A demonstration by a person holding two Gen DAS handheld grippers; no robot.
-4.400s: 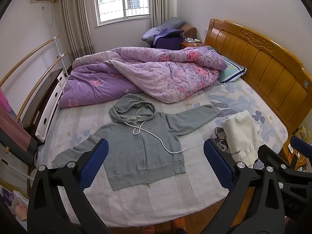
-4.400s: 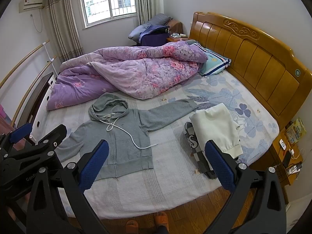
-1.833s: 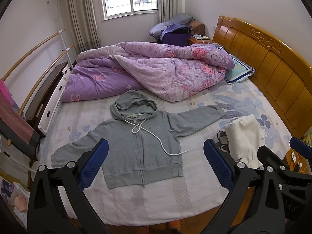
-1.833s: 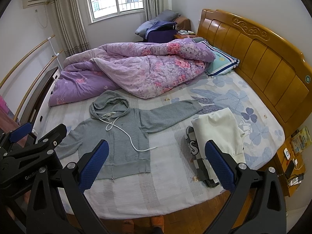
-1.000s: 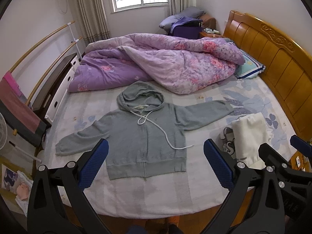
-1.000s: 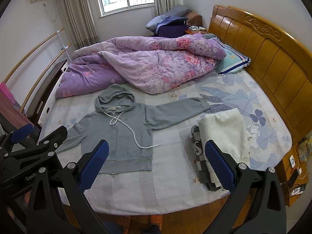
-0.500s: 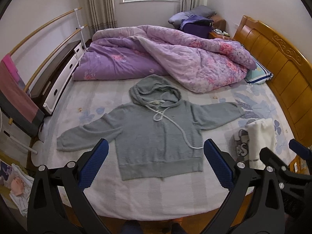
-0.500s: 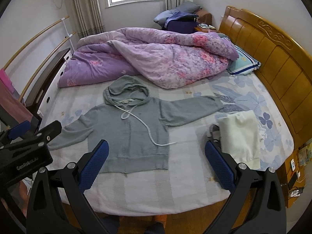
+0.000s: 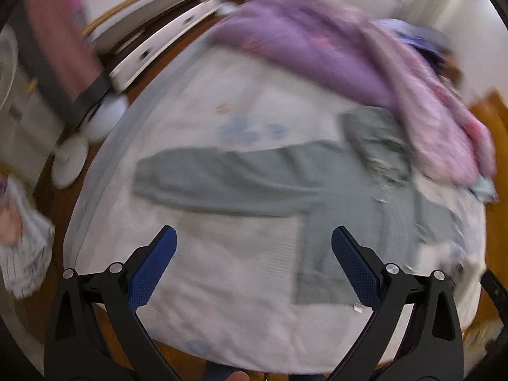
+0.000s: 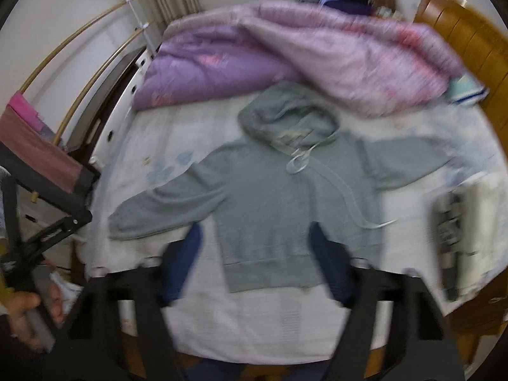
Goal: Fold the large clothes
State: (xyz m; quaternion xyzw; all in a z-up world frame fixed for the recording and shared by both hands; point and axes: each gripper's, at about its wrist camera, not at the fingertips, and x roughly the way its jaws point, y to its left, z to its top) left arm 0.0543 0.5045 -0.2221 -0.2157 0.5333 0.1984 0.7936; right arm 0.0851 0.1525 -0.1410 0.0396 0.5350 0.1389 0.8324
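A grey zip hoodie [image 10: 279,197] lies flat and face up on the bed, sleeves spread, hood toward the quilt, a white drawstring [image 10: 336,181] across its chest. In the left wrist view the hoodie [image 9: 333,190] shows with its left sleeve [image 9: 222,179] stretched ahead. My left gripper [image 9: 252,254] is open and empty, above the bed just short of that sleeve. My right gripper [image 10: 255,247] is open and empty, over the hoodie's hem. Both views are blurred by motion.
A purple floral quilt [image 10: 285,50] is heaped at the back of the bed. Folded clothes [image 10: 466,235] lie at the right edge. The wooden headboard [image 10: 470,31] is on the right. A drying rack with a pink towel [image 10: 41,146] stands left, and a fan base [image 9: 68,162].
Both grippers have swung left and dropped closer to the bed. The left now faces the hoodie's left sleeve and the right faces its hem. Both stay open.
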